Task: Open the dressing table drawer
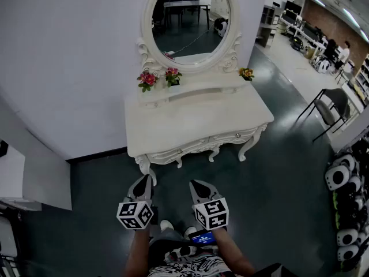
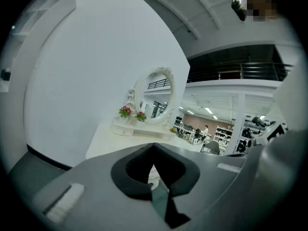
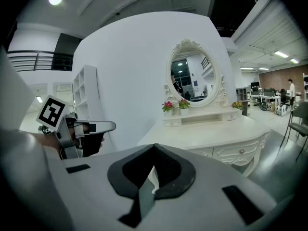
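The closed drawer front (image 1: pixel 230 137) of the white carved wooden desk (image 1: pixel 190 120) is lying at about 1 o'clock from the right hand-held gripper (image 1: pixel 199 185). It is sitting well apart from that gripper, with dark floor (image 1: pixel 277 172) showing between them. From the left hand-held gripper (image 1: pixel 143 183) the drawer front is sitting farther round, toward 2 o'clock. The desk's curved front left leg (image 1: pixel 143 165) is standing near that gripper's tips at 12 o'clock. Neither gripper is touching the desk. In the right gripper view the drawer front is showing at 3 o'clock of the jaws, just under the desk's edge.

Both hand-held grippers are closed – each pair of jaws is meeting at the tips with nothing between them – and both are pointing slightly downward.

Counting:
- Two hand-held grippers are in view, each carrying one black-and-white marker cube (image 1: pixel 135 214).
- One desk is standing against the white wall (image 1: pixel 69 68), and two small knobs are showing on its front.
- One oval white-framed mirror (image 1: pixel 189 22) is rising at the desk's 12 o'clock edge.
- Three flower pots are standing below the mirror: two pots of pink flowers (image 1: pixel 147 79) side by side at 10 o'clock, and one pot of yellow flowers (image 1: pixel 247 73) at 2 o'clock.
- One dark metal chair (image 1: pixel 333 105) is standing at 3 o'clock of the desk.
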Demonstrator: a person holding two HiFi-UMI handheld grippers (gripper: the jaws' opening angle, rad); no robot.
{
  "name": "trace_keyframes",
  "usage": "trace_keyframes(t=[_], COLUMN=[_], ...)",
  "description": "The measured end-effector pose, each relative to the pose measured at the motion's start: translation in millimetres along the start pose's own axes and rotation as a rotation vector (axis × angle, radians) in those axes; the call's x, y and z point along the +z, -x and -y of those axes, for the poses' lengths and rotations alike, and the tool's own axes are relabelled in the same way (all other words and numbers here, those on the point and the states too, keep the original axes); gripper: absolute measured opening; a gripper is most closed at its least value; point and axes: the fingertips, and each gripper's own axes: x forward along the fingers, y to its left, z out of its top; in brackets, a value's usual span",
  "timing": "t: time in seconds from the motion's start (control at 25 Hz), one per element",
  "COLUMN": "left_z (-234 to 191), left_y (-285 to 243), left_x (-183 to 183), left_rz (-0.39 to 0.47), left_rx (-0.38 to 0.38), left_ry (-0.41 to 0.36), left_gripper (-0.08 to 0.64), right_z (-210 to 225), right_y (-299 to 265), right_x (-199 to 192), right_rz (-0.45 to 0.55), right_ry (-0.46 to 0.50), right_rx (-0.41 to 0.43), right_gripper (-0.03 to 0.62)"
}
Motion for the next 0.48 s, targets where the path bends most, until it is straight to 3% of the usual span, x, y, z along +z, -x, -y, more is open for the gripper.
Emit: trace_keyframes(t=[0.32,0.48], left_z=[-6.1,-25.0], left_y=[-7.9,-25.3], left_x=[1.8,8.6], left_rz=[0.003,0.016], left_rx=[0.024,0.06], left_ry=[-0.018,-0.027], left_gripper=[0.002,0.002], right_z=[2.8,18.9], right_y=[-14.7,-40.8], right_x=[6.1,15.3], right_rz=[-0.004,0.0], right_ry=[0.004,-0.001], right_rx=[0.035,0.001], right_gripper=[0.002,0.003])
